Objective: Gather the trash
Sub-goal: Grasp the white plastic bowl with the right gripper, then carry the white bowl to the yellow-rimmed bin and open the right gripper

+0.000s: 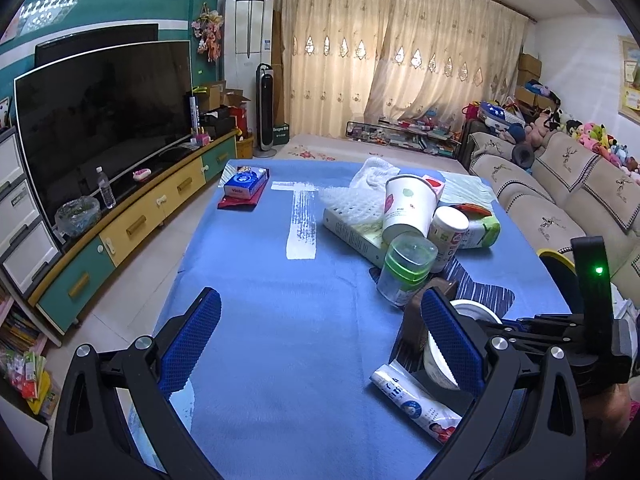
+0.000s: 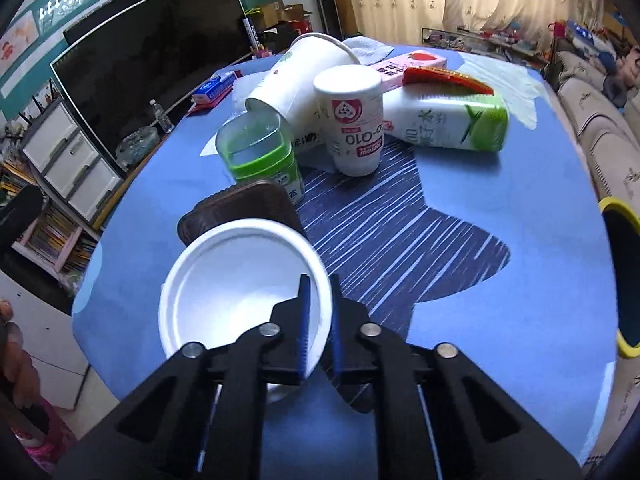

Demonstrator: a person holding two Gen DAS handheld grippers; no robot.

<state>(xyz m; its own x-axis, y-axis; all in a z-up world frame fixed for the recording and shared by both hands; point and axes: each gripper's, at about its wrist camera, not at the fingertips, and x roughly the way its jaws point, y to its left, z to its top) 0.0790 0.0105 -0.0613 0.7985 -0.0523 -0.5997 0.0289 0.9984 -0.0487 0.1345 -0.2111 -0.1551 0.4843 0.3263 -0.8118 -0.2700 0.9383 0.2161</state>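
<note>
My right gripper (image 2: 320, 312) is shut on the rim of a white paper bowl (image 2: 240, 284) and holds it above the blue table cloth (image 2: 500, 300). The bowl also shows in the left wrist view (image 1: 444, 356), behind my right finger. My left gripper (image 1: 320, 336) is open and empty over the cloth. A trash pile lies ahead: a tipped paper cup (image 2: 296, 80), a white Q10 bottle (image 2: 352, 120), a green-lidded jar (image 2: 256, 152), a green-and-white carton (image 2: 448, 120), a pink box (image 2: 408, 64). A white tube (image 1: 416, 408) lies near the table's front edge.
A brown tray (image 2: 244, 212) lies under the bowl. A tissue pack (image 1: 244, 184) sits at the far left of the table. A yellow-rimmed bin (image 2: 624, 280) stands at the right. The TV cabinet (image 1: 132, 224) is left, the sofa (image 1: 560, 200) right.
</note>
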